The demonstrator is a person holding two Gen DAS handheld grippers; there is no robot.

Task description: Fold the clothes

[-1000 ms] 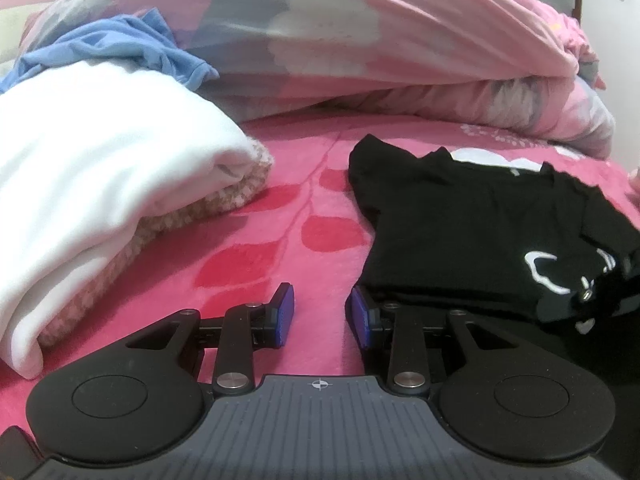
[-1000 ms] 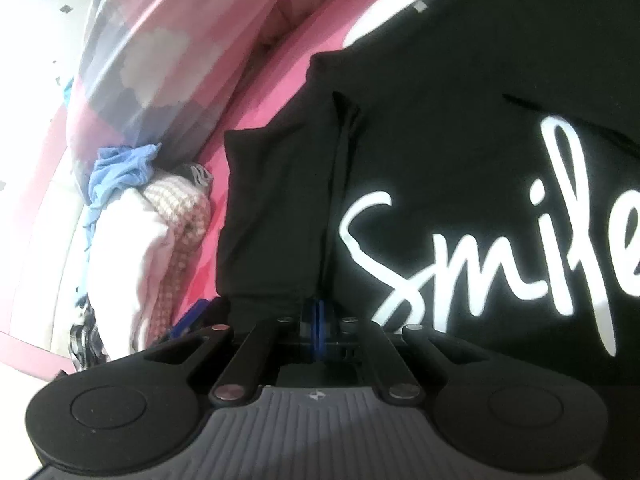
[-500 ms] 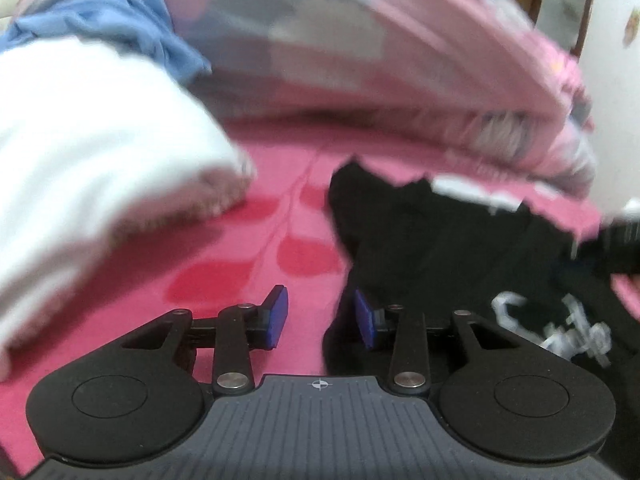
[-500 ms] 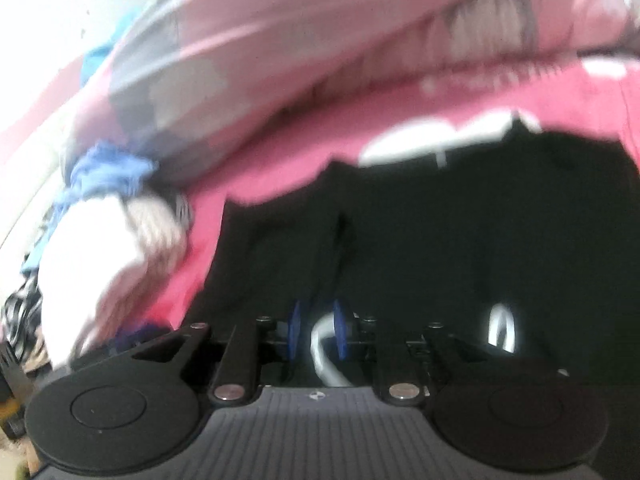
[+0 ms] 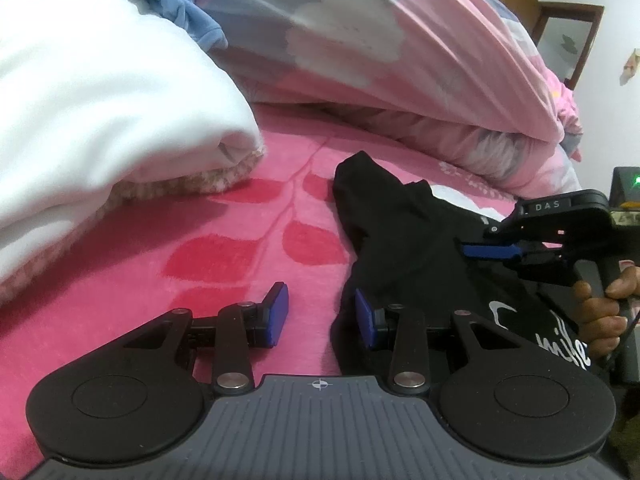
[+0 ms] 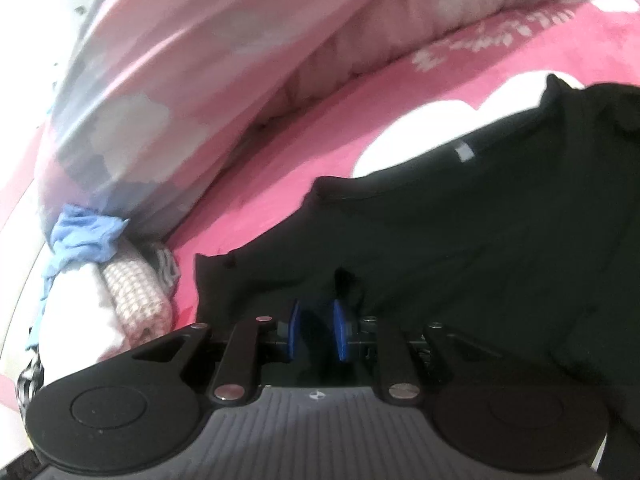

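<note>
A black T-shirt (image 5: 400, 240) with white lettering lies flat on the pink bedsheet (image 5: 200, 248). My left gripper (image 5: 320, 316) is open at the shirt's left edge, its right pad against the hem and its left pad over bare sheet. My right gripper (image 5: 490, 251), held by a hand (image 5: 600, 312), hovers over the shirt's chest at the right of the left wrist view. In its own view the right gripper (image 6: 317, 331) has its blue pads a little apart above the black shirt (image 6: 480, 240), below the collar. I see no fabric pinched between them.
A folded white and checked pile (image 5: 100, 120) with a blue garment (image 5: 176, 0) on it lies left of the shirt. A bunched pink floral duvet (image 5: 360, 40) runs along the back. Wooden furniture (image 5: 560, 20) stands at the far right. Pile (image 6: 132, 300) and duvet (image 6: 200, 80) fill the right wrist view's left.
My right gripper's jaws went from shut to slightly apart, and it swung away from the lettering toward the collar. It and the hand entered the left wrist view. The left gripper rolled slightly.
</note>
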